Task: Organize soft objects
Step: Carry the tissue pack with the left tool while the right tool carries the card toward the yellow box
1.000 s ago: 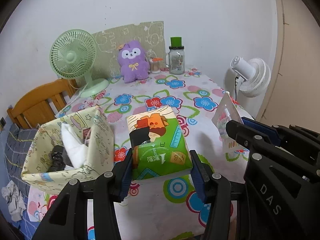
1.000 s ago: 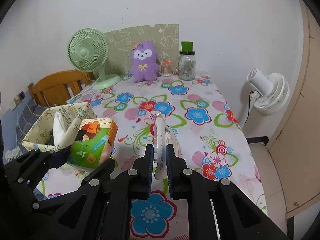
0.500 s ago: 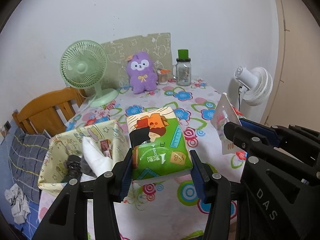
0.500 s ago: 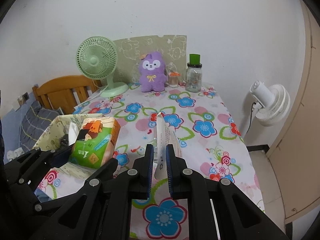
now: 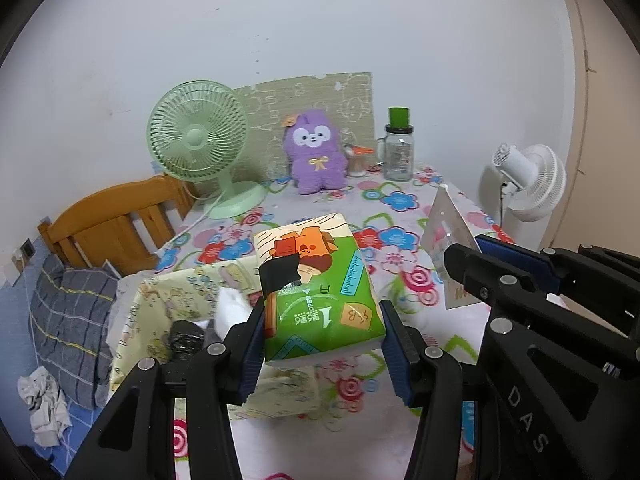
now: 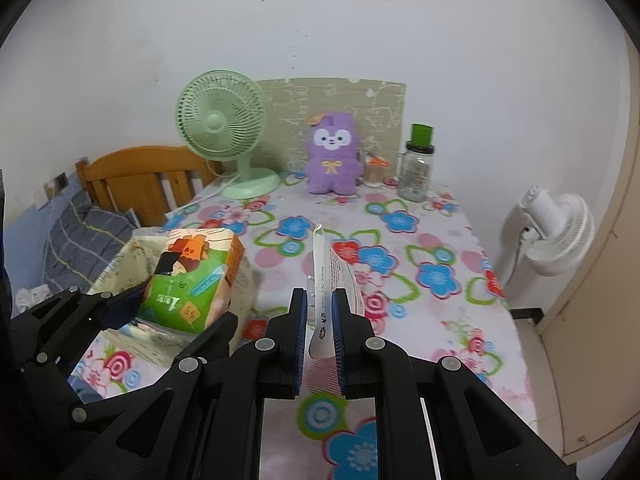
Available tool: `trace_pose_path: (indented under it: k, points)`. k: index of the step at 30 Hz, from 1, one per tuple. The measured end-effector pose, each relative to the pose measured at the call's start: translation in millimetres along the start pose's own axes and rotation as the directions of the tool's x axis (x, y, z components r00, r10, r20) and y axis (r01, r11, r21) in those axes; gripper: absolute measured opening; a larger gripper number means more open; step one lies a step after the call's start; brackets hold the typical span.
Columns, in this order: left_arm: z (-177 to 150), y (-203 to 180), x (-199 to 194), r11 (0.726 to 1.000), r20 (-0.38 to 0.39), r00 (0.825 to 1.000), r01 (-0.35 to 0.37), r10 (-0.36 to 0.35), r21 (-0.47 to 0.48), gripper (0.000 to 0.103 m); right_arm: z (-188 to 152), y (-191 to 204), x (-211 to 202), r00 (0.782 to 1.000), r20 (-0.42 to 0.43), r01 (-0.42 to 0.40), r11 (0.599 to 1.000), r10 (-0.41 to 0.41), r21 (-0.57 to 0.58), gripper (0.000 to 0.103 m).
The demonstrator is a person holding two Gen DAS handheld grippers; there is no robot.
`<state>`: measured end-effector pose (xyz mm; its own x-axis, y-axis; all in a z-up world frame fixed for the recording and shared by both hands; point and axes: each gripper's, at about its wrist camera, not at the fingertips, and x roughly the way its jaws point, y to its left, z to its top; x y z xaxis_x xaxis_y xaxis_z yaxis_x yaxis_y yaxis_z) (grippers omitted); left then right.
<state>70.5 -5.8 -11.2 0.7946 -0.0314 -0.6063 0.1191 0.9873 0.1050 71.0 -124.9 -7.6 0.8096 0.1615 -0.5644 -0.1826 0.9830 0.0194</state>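
Observation:
My left gripper (image 5: pixel 323 334) is shut on a green and orange tissue pack (image 5: pixel 316 284), held in the air above the near table edge; the same pack (image 6: pixel 192 276) shows at the left of the right wrist view. Just left of it and below sits a pale patterned fabric basket (image 5: pixel 160 304) with a white cloth (image 5: pixel 232 308) and a dark item (image 5: pixel 186 338) inside. My right gripper (image 6: pixel 320 322) is shut on a thin white plastic packet (image 6: pixel 332 280), held edge-on above the flowered tablecloth (image 6: pixel 400 272); the packet (image 5: pixel 448 240) also appears at the right of the left wrist view.
At the back of the table stand a green desk fan (image 6: pixel 224 136), a purple plush toy (image 6: pixel 332 156) and a glass jar with a green lid (image 6: pixel 418 164). A wooden chair (image 5: pixel 116 224) and a bed with a checked pillow (image 5: pixel 68 316) lie left; a white floor fan (image 6: pixel 556 232) stands right.
Both grippers have risen and drawn back from the table, each keeping its load. The basket now sits lower and further under the tissue pack in both views.

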Motion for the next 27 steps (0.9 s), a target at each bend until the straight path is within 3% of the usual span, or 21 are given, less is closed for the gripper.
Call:
trace_pose_path:
  k: [14, 20, 27]
  points:
    - [6, 62, 9, 0.994, -0.001, 0.997, -0.077, 0.078, -0.072, 0.054, 29, 58, 27, 0.994, 0.005, -0.11, 0.993, 0.11, -0.049, 0.015]
    - [4, 83, 16, 0.992, -0.017, 0.996, -0.085, 0.084, -0.09, 0.054, 38, 82, 41, 0.98, -0.003, -0.197, 0.979, 0.198, -0.05, 0.015]
    - [0, 102, 26, 0.99, -0.037, 0.995, -0.095, 0.092, -0.105, 0.054, 41, 103, 55, 0.975, -0.013, -0.222, 0.973, 0.221, -0.06, 0.015]
